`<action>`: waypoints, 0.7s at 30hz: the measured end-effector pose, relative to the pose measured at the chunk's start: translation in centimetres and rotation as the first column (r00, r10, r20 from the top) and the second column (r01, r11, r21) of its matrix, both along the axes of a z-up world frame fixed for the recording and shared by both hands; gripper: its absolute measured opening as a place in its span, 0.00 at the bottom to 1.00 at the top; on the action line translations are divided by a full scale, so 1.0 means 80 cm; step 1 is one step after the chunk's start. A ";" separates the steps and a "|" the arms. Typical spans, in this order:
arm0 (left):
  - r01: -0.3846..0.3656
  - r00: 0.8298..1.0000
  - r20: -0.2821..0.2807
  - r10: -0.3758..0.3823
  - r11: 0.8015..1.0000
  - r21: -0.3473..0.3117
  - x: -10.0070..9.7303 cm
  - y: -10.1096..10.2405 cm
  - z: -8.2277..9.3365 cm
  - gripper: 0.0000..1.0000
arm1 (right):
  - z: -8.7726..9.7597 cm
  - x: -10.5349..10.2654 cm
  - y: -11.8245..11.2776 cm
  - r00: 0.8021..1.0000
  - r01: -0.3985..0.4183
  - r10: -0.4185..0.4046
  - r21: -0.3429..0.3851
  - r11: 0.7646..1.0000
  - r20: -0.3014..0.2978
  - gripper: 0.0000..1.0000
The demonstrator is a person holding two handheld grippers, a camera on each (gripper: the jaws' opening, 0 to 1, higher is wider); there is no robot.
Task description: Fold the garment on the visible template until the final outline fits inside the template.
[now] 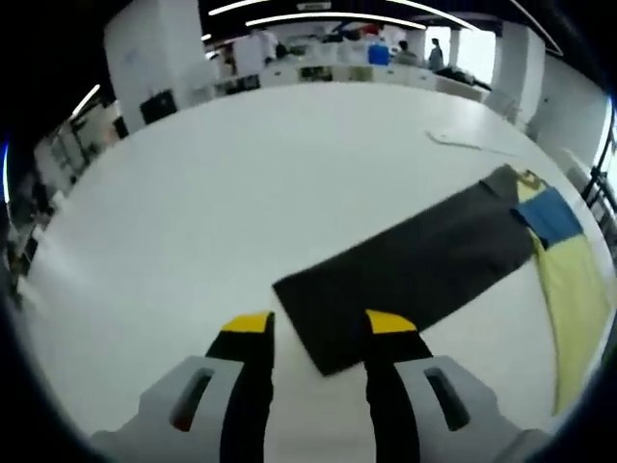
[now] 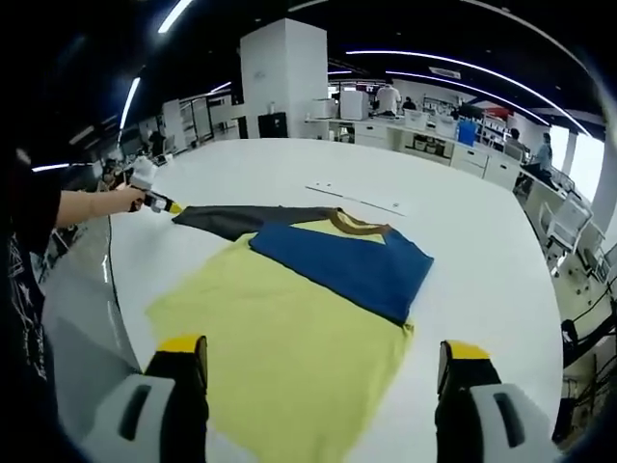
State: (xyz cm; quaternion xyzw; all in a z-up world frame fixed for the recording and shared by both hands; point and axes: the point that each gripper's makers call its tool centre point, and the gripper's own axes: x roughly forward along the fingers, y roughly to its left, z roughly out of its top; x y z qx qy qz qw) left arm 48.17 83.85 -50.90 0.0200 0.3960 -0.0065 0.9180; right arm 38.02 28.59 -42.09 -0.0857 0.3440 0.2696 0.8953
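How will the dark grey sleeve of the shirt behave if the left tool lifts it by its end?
The dark grey sleeve lies flat and thin on the white table, so it would probably droop limply. It joins the yellow and blue shirt body, so a pull may drag that along. The left tool straddles the sleeve end, open.

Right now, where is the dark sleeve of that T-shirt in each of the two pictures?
Left gripper view: the dark sleeve runs from lower centre, near this gripper's jaws, up to the right.
Right gripper view: it lies at upper left, reaching towards the left gripper.
Shared landmark: the blue panel by the collar.
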 end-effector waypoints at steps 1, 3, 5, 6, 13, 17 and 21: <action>-0.016 1.000 -0.001 0.016 1.000 -0.005 -0.002 0.001 -0.001 0.31 | 0.000 0.000 -0.001 1.000 -0.001 0.001 -0.006 1.000 0.002 1.00; -0.033 0.999 -0.001 0.033 0.999 -0.009 -0.006 0.002 -0.003 0.31 | -0.001 -0.001 -0.002 1.000 -0.002 0.002 -0.009 1.000 0.002 1.00; -0.046 0.999 -0.005 0.046 0.999 -0.020 -0.009 0.001 -0.004 0.30 | -0.001 -0.002 -0.001 1.000 -0.001 0.001 -0.005 1.000 0.002 1.00; -0.057 0.998 -0.004 0.057 0.998 -0.025 -0.011 0.000 -0.006 0.29 | -0.002 -0.003 -0.001 1.000 -0.001 0.001 -0.003 1.000 0.002 1.00; -0.089 0.996 -0.019 0.089 0.995 -0.051 -0.020 -0.010 -0.013 0.26 | -0.005 -0.006 -0.001 1.000 0.008 -0.008 0.002 1.000 -0.001 1.00; -0.160 0.987 -0.033 0.158 0.985 -0.070 -0.025 -0.003 -0.020 0.25 | -0.007 -0.008 -0.005 1.000 0.011 -0.011 -0.005 1.000 -0.004 1.00; -0.190 0.981 -0.057 0.185 0.976 -0.108 -0.031 -0.006 -0.024 0.23 | -0.006 -0.010 -0.006 1.000 0.014 -0.014 -0.005 1.000 -0.003 1.00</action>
